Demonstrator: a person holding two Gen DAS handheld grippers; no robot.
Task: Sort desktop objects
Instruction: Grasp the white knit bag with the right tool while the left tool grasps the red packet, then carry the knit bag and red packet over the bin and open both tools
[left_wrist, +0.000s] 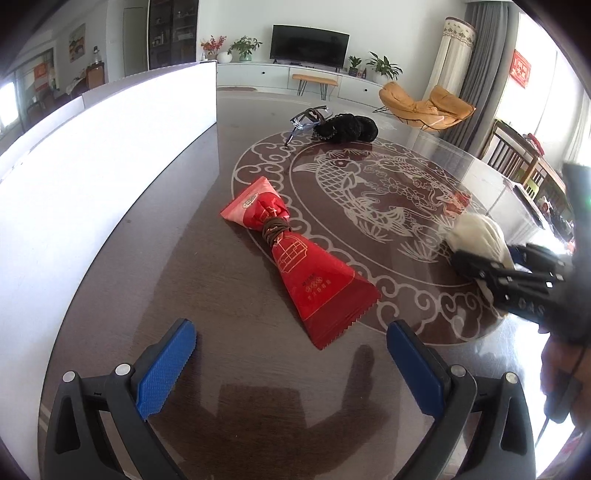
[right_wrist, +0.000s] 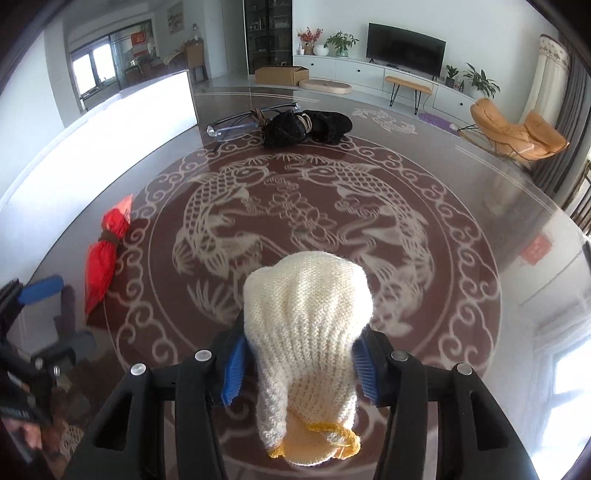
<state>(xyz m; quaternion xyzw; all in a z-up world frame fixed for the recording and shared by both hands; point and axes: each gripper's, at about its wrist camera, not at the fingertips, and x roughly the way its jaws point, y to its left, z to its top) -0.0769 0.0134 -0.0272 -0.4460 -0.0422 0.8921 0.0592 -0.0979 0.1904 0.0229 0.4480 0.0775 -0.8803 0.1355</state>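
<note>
Meanwhile, right gripper (right_wrist: 297, 363) around glove (right_wrist: 306, 314).

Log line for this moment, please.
right tool: shut on cream knit glove | left tool: open, empty, before red packet | glasses, black bundle: far side

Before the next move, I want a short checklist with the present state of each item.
1. Right claw shut on the cream glove: ok.
2. Glove held securely at its middle: ok, cuff hangs free.
3. Left claw open, holding nothing: ok.
4. Red packet lies between left claw fingers' line, untouched: ok.
5. Glasses and black bundle apart from both claws: ok.
6. Destination for the glove: cannot tell.
</note>
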